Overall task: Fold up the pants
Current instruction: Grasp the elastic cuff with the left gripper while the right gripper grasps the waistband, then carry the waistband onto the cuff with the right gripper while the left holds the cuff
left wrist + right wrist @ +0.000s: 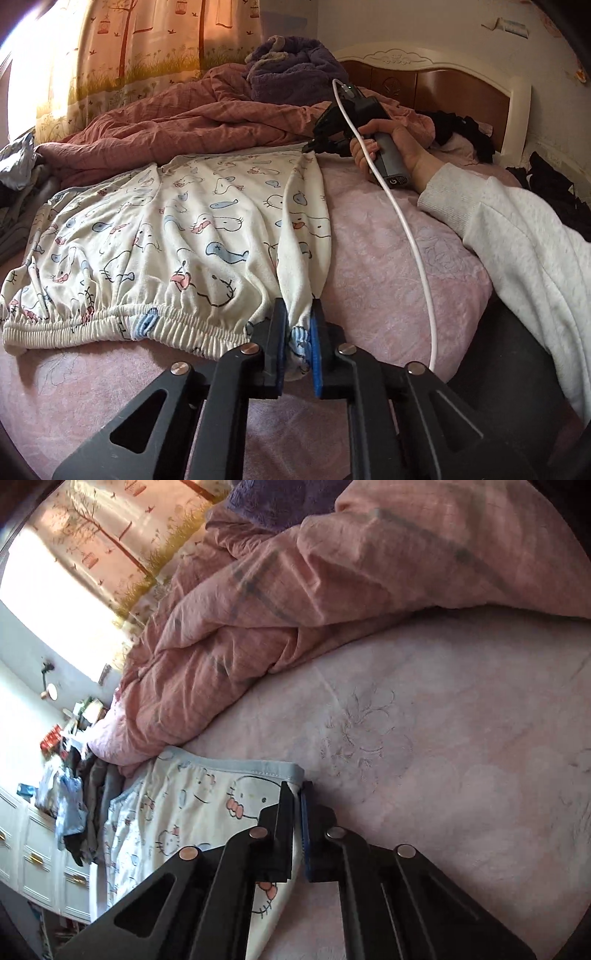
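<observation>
White cartoon-print pants (177, 229) lie flat on the pink bed sheet (388, 258), elastic waistband nearest me in the left wrist view. My left gripper (298, 314) is shut on the right end of the waistband, cloth pinched between its pads. At the far end of the pants, a person's hand holds my right gripper (308, 147) at the leg hem. In the right wrist view the pants (192, 805) show a pale blue hem, and my right gripper (297, 790) is shut on the hem's corner.
A rumpled pink quilt (192, 125) is heaped behind the pants, with a purple towel (295, 70) on top. The wooden headboard (443, 88) and dark clothes (461, 129) lie at right. A white cable (413, 236) arcs over the sheet. White drawers (40, 864) stand off the bed.
</observation>
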